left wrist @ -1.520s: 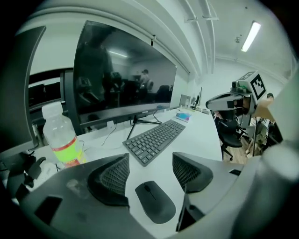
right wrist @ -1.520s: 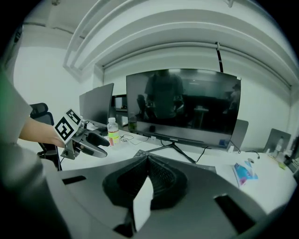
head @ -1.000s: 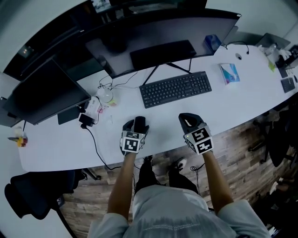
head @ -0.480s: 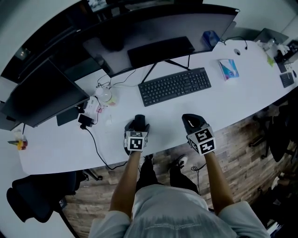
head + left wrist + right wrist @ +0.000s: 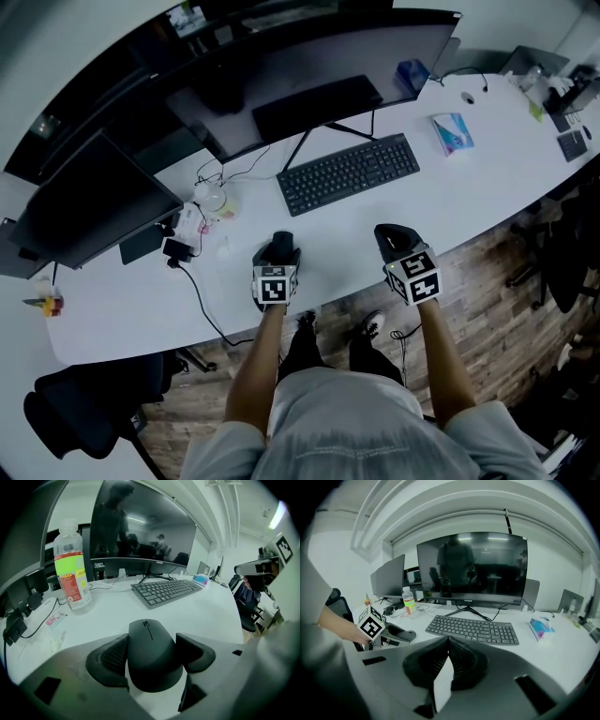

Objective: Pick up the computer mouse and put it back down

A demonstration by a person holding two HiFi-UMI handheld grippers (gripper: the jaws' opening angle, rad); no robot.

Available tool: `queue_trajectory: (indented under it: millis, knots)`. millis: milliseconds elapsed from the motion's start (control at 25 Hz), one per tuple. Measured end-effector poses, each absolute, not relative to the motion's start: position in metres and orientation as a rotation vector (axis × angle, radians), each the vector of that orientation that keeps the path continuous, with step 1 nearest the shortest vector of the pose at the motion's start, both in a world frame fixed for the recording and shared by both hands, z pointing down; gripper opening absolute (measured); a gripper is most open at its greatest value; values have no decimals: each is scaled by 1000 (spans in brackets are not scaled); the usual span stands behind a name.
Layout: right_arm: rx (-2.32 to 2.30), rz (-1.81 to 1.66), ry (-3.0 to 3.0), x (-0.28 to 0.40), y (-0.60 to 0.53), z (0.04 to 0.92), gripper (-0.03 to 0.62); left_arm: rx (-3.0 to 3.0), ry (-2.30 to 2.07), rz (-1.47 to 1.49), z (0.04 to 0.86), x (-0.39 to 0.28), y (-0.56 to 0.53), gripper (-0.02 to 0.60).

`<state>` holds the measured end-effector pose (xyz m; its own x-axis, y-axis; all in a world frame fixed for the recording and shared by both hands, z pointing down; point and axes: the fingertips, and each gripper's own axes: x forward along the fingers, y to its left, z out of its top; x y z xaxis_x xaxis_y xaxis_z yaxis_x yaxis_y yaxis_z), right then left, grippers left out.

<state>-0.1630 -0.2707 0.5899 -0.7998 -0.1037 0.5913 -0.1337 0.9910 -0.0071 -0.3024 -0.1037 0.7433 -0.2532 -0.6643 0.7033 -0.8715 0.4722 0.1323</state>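
Gripping black rounded plastic computer mouse [image 5: 153, 651] by both flanks with left hand-held gripper [image 5: 277, 253], at near edge of white curved desk [image 5: 497, 173], near-left of black keyboard [image 5: 349, 172]. Centred between jaws, long axis near-to-far along gripper's line, scroll-wheel end pointing far. Off to right, well apart: right gripper [image 5: 447, 657], pressed together on nothing. Lifted or resting: unclear.

Office: long white desk [image 5: 506, 178], curved monitor [image 5: 309, 56], keyboard [image 5: 348, 172], swivel chair [image 5: 84, 412], plank floor [image 5: 497, 267].
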Motion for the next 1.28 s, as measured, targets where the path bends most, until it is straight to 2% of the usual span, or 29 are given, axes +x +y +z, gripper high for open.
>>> queue_trajectory:
  millis: [480, 1280]
  knots:
    - [312, 33, -2566, -143, -289, 547, 2, 1491, -2120, 326, 649, -316, -138, 313]
    - [718, -166, -2640, -53, -363, 430, 2, 1985, -2163, 304, 461, -262, -248, 313]
